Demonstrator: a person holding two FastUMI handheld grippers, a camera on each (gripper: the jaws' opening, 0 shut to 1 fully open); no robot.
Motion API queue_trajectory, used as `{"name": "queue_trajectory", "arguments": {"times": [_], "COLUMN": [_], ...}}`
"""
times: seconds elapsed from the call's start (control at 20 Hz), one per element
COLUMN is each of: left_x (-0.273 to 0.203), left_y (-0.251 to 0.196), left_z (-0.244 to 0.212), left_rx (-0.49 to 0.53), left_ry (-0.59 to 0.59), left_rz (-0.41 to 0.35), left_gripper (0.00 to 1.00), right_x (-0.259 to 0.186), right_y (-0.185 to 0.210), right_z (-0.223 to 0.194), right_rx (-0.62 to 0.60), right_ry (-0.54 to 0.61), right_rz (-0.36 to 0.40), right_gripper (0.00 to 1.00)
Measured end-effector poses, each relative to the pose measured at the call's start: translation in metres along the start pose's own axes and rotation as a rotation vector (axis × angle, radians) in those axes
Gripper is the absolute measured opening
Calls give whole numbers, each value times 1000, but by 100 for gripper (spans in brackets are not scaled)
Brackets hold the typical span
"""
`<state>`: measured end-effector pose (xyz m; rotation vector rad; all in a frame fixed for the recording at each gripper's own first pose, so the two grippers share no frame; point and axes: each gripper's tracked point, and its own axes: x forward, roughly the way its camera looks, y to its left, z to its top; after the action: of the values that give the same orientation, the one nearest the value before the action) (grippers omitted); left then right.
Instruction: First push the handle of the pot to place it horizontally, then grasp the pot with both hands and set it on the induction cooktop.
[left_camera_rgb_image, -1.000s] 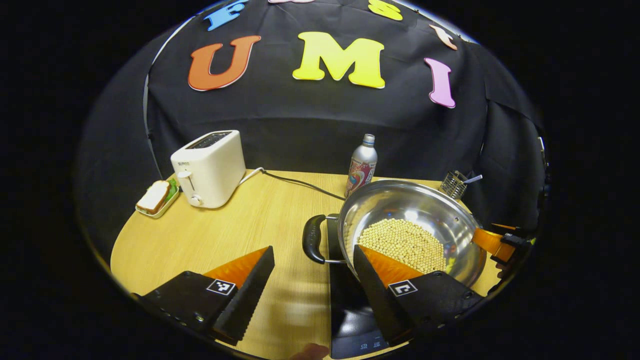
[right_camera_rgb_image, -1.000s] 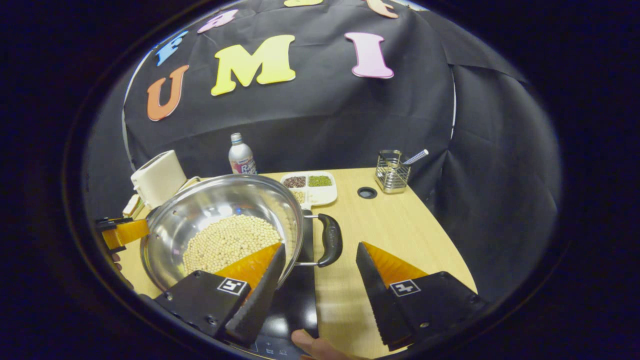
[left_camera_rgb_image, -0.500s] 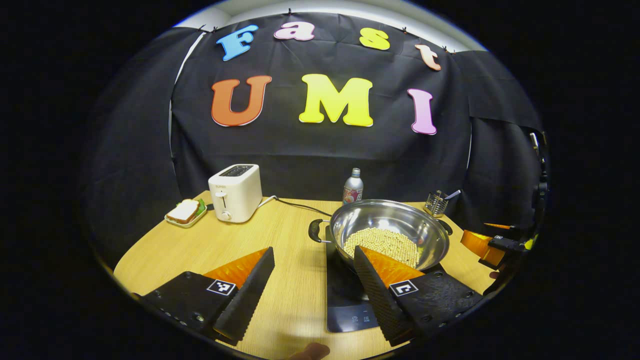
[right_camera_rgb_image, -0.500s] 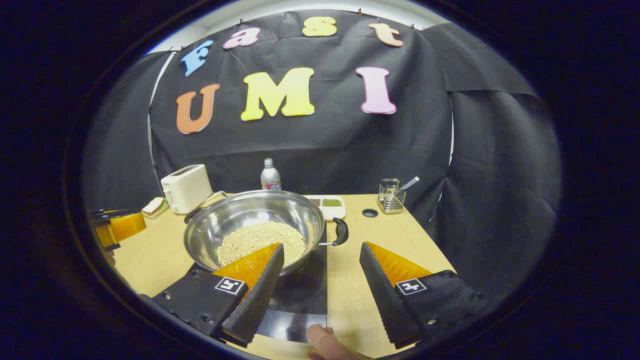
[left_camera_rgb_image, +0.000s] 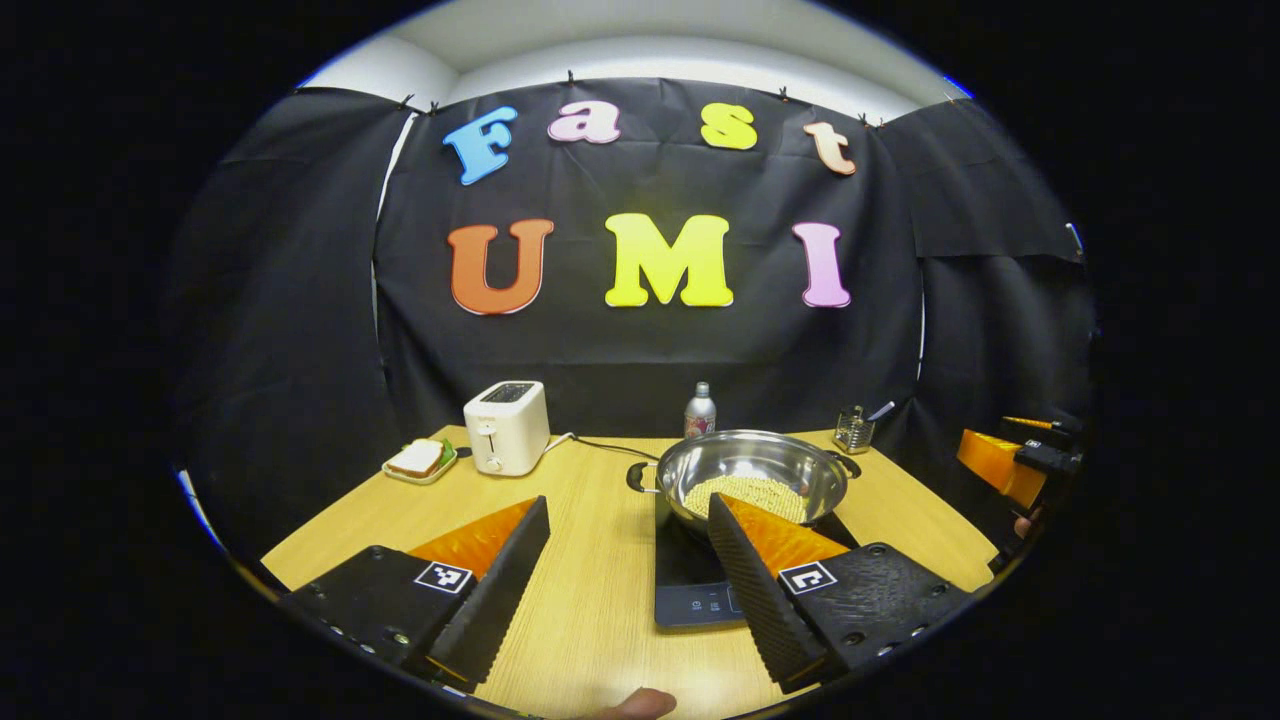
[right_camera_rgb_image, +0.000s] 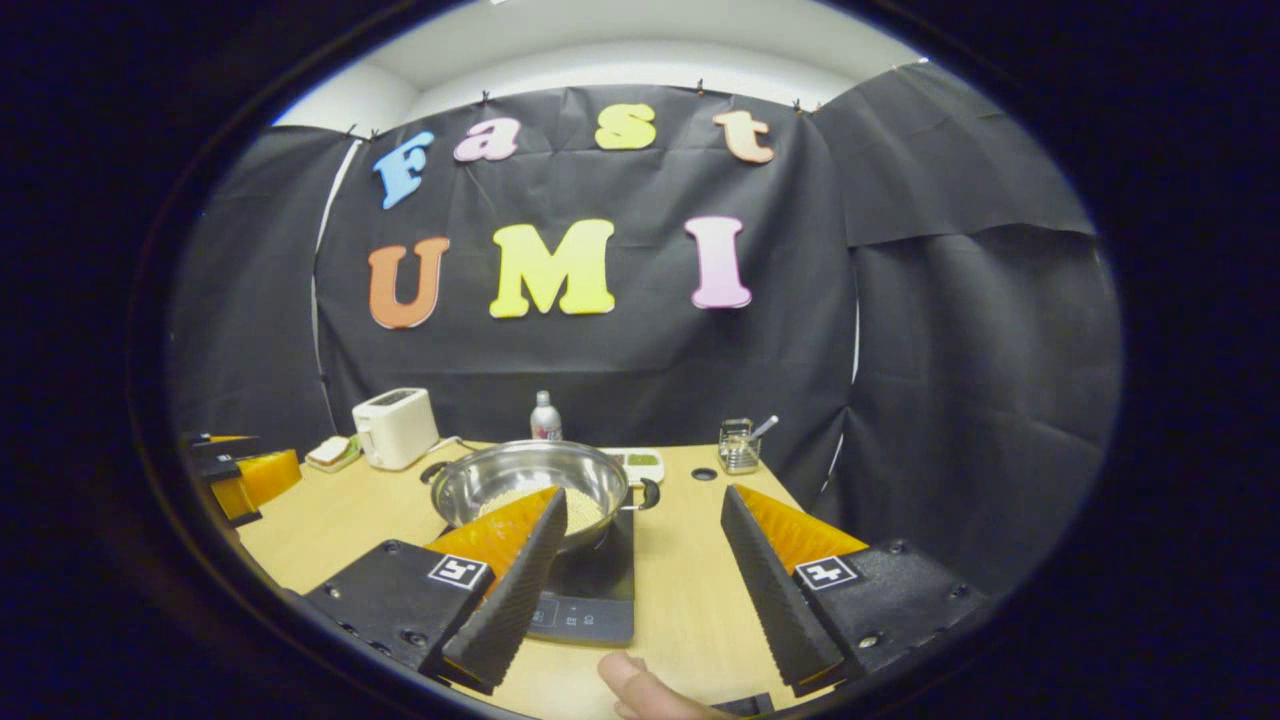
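The pot sits on the cooktop, both grippers wide and well clear — setting-down looks done, I judge — nothing left but to rest.

- The right gripper is cut off at the left gripper view's edge.
- A finger is cropped at the bottom.
- The tray sits partly behind the pot.
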<state>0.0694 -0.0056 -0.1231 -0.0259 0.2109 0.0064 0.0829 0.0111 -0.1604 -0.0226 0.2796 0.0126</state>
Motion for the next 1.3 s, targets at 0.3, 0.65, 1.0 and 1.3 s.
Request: {"name": "queue_trajectory", "arguments": {"times": [0.3,0.65,1.0,1.3], "left_x": [-47,-87,-93,-89], "left_y": [-1,2,-6,-8], "left_z": [51,83,76,73], "left_rx": [-6,-17,8,34], "left_ry": [-117,-213,-220,-220], "left_rz": [-29,-6,-14,-5], "left_gripper": [95,95,95,95], "right_x": [-57,-115,-132,-131], "right_y": [-12,-19,-37,-40], "right_z": [53,98,94,95], "right_rx": [29,9,10,29], "right_ry": [-108,-249,-272,-283], "right_rz": [-2,-3,-63,-66], "right_gripper": [96,96,99,96]}}
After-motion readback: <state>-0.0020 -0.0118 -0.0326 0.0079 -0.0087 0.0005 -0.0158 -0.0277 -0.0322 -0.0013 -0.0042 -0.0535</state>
